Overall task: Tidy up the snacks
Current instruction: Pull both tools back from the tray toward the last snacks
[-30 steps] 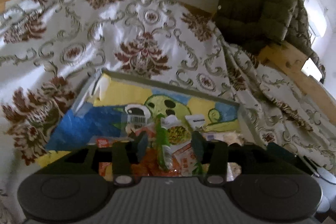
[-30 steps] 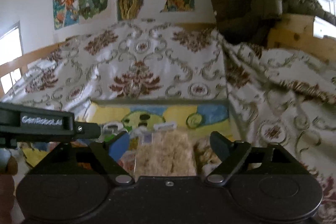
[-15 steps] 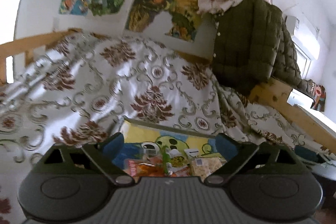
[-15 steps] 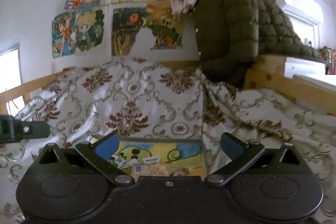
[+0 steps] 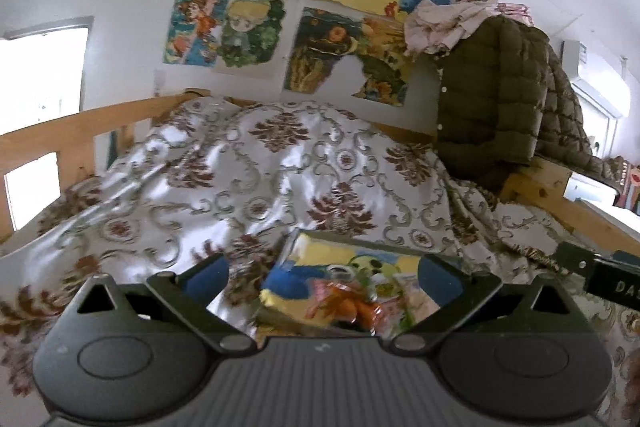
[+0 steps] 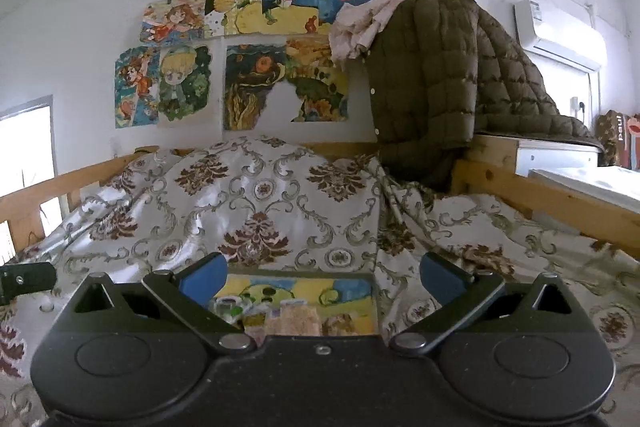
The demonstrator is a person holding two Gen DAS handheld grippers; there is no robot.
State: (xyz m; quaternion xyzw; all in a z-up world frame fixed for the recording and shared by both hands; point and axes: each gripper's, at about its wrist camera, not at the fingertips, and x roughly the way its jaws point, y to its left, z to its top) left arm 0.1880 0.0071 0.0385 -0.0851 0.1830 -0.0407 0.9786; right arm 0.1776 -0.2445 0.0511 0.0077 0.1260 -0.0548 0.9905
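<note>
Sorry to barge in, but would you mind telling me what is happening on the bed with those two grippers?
A person is sorting snacks with a handheld gripper in each hand. The snack packets lie in a shallow box with a cartoon-printed lining, resting on the patterned bedspread. The left gripper and right gripper have both just been opening and now stand wide open with nothing between their fingers, above the box.

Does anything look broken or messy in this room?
Yes. The dark painted poster on the white wall has a big piece torn out of its lower middle. A brown quilted jacket is slung over the wooden bed frame, not hung up.
</note>
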